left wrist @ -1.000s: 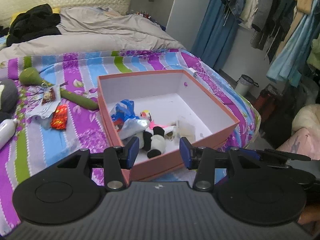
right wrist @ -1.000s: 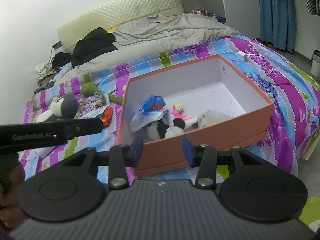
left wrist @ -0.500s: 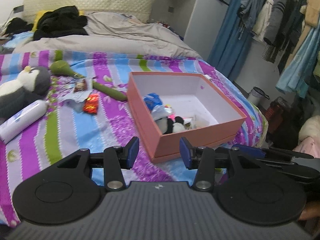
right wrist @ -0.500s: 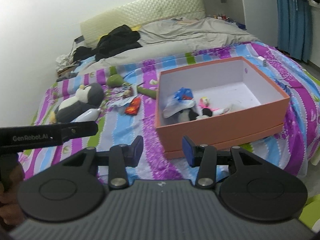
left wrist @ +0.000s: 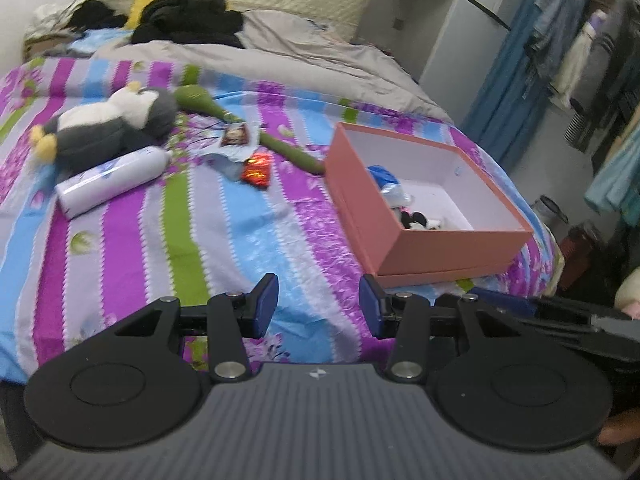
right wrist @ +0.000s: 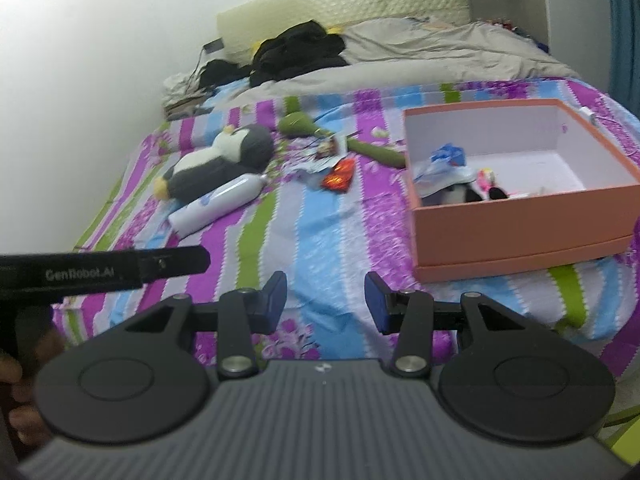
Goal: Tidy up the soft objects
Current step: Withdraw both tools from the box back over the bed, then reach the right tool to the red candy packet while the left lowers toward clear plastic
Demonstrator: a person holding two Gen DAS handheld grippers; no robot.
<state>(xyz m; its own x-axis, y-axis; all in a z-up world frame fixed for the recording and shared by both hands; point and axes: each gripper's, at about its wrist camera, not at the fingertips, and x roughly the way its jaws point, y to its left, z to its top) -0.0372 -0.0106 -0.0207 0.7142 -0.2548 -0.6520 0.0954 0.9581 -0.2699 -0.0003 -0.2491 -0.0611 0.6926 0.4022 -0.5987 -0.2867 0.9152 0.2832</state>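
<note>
A pink box lies on the striped bedspread; inside it are a blue-and-white bag and a small black-and-white plush. To its left lie a grey-and-white penguin plush, a green plush stick, a white bottle and a red wrapper. My left gripper hangs open over the bed's near edge, nothing between its fingers. My right gripper is open and empty too.
Black clothes and a grey blanket cover the head of the bed. Clothes hang on a rack at the right, with a small bin on the floor. The left tool's body crosses the right wrist view.
Both grippers have drawn back and to the left from the box. The box now sits farther off at the right, and the penguin, bottle and wrapper have come into view.
</note>
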